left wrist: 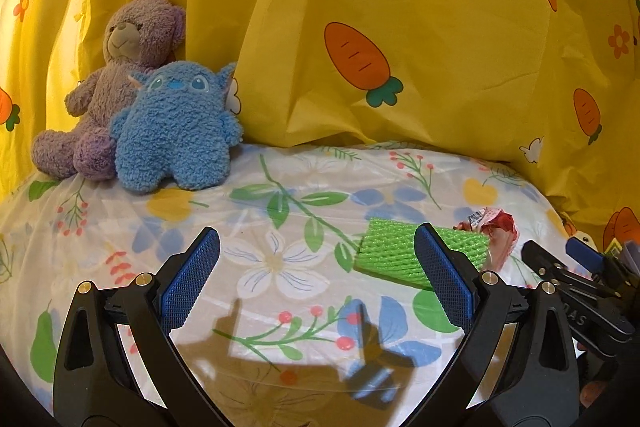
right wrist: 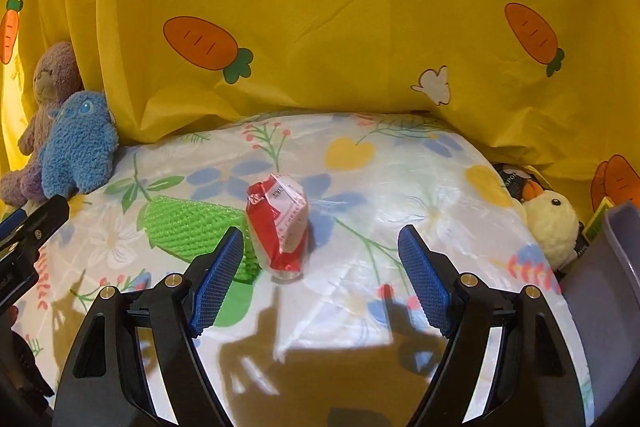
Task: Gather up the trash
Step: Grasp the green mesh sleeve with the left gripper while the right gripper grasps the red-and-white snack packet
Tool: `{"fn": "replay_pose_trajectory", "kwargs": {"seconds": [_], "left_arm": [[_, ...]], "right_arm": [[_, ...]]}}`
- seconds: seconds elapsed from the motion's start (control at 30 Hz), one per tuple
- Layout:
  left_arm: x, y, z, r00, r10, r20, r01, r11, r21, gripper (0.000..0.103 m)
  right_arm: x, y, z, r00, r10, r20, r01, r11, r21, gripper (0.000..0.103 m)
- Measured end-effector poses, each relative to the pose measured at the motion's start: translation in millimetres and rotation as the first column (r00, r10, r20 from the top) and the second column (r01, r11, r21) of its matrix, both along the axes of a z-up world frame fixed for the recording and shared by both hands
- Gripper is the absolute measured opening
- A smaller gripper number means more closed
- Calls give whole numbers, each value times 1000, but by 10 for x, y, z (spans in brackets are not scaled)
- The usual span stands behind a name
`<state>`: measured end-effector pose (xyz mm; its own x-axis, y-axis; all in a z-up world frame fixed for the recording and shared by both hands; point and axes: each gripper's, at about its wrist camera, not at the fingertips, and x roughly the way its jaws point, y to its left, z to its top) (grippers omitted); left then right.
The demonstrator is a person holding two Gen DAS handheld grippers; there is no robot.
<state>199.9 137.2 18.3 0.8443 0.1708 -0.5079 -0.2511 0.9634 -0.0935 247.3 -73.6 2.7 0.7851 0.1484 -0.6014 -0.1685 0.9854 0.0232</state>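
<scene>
A crumpled red and white wrapper stands on the floral sheet, just ahead of my right gripper, closer to its left finger. That gripper is open and touches nothing. Left of the wrapper lies a green foam net sleeve. In the left wrist view the green sleeve lies partly behind the right finger of my left gripper, which is open with only sheet between its pads. The red wrapper shows beyond the sleeve.
A purple teddy bear and a blue plush sit at the back left against a yellow carrot-print cloth. A yellow chick plush and a grey-purple bin are at the right edge.
</scene>
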Motion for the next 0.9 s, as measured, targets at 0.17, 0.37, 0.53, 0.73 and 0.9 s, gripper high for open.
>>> {"fn": "replay_pose_trajectory", "kwargs": {"seconds": [0.17,0.37,0.53,0.73,0.9], "left_arm": [[166,-51,-95,997,-77,-24,76,997,-31,96],[286,-252,-232,984,-165,-61,162,986,-47,96],[360,-521,-302,967,-237,-98,236,972,-17,96],[600,-803,-432,940,-283,-189,293,956,26,96],[816,-869,-541,924,-287,-252,295,956,-10,92]], "right_arm": [[239,41,-145,999,5,-48,-4,1000,29,54],[290,-78,-175,997,22,-78,-15,996,90,7],[124,-331,12,999,-35,-8,35,993,116,7],[-123,-599,166,998,-45,33,40,989,141,7],[-272,-743,164,998,-41,40,35,989,145,7]]}}
